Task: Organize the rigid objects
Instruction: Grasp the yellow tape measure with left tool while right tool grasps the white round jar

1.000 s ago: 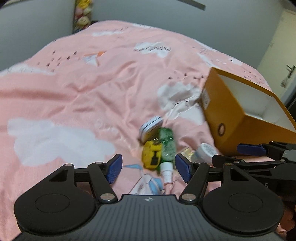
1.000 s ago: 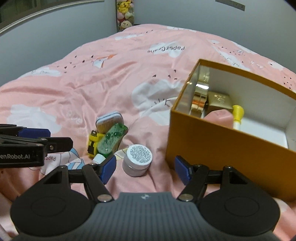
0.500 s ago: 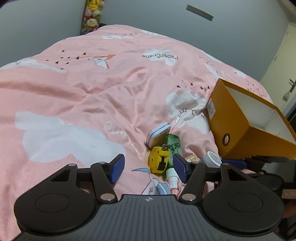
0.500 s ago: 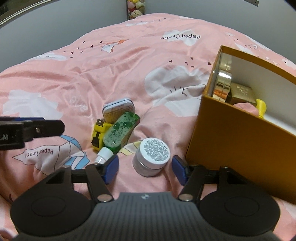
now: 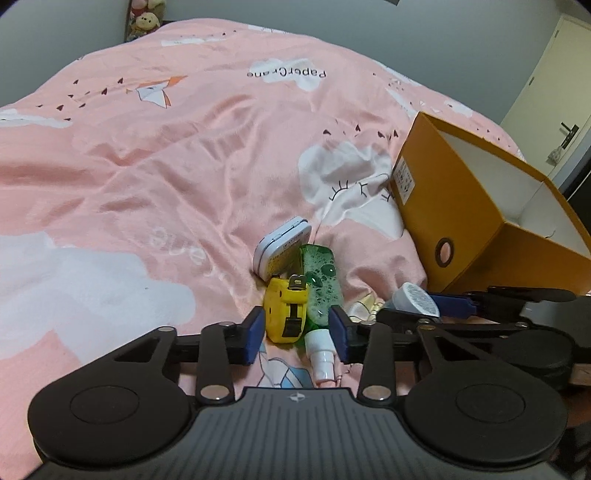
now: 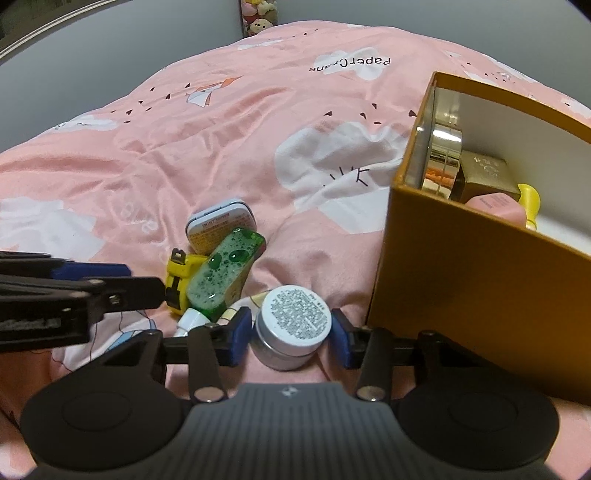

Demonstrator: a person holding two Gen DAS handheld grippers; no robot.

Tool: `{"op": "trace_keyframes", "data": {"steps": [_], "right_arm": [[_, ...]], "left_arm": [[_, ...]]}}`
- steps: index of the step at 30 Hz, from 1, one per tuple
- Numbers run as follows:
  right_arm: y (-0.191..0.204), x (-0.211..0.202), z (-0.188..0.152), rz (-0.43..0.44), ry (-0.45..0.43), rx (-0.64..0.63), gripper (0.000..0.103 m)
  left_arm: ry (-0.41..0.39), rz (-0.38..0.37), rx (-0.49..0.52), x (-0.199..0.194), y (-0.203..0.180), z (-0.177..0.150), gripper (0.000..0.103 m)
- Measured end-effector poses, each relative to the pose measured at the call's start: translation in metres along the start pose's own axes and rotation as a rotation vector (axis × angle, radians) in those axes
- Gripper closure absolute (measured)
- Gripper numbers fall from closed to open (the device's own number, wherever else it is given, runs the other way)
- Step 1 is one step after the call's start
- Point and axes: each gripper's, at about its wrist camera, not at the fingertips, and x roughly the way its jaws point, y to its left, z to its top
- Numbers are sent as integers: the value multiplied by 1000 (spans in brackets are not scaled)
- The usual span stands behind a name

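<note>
On the pink bedspread lie a yellow tape measure (image 5: 286,314), a green spray bottle (image 5: 320,284) with a white cap, and a white tin (image 5: 280,247) just behind them. My left gripper (image 5: 296,334) is closing with the tape measure and the bottle's neck between its blue pads, which stand right at their sides. A small silver jar (image 6: 291,325) sits between the pads of my right gripper (image 6: 289,338), which is also closing, the pads almost on its wall. In the right wrist view the tape measure (image 6: 179,275) and bottle (image 6: 221,273) lie left of the jar.
An open orange box (image 6: 461,277) stands close to the right of the jar, holding a gold round tin (image 6: 445,155), a gold box, a pink item and a yellow one. Rumpled bedspread (image 5: 166,166) stretches away to the left. Plush toys (image 5: 146,20) sit at the far wall.
Both grippers have come down and forward onto the pile. Their jaws have narrowed, the left around the tape measure and bottle, the right around the silver jar.
</note>
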Motion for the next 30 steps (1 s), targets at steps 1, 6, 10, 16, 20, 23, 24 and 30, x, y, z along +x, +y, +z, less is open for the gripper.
{"op": "trace_keyframes", "data": {"steps": [1,6,10,16,20,23,24,30], "right_arm": [[0,-1,0,2,-3,0,58],[-2,-1,-1,4,-4,-4,58],[-1,1,-2,6,-2,-8,58],[-3,4,-2,13,3,-4,57],[-2,6,-3,12,4,-11,56],[-4,8,-3,17,6,-5,56],[-4,8,-2,18,7,-4,56],[-2,8,-2,13,9,-11,58]], "left_arm": [[2,2,1,3,0,1,58],[-3,15,2,18,-1,5,63],[-16,30,-9,21,2,7,73],[-13,32,-26,21,7,6,77],[10,42,-13,33,6,6,81],[12,47,-10,39,7,5,81],[10,48,-7,40,6,5,81],[0,56,23,36,3,4,82]]}}
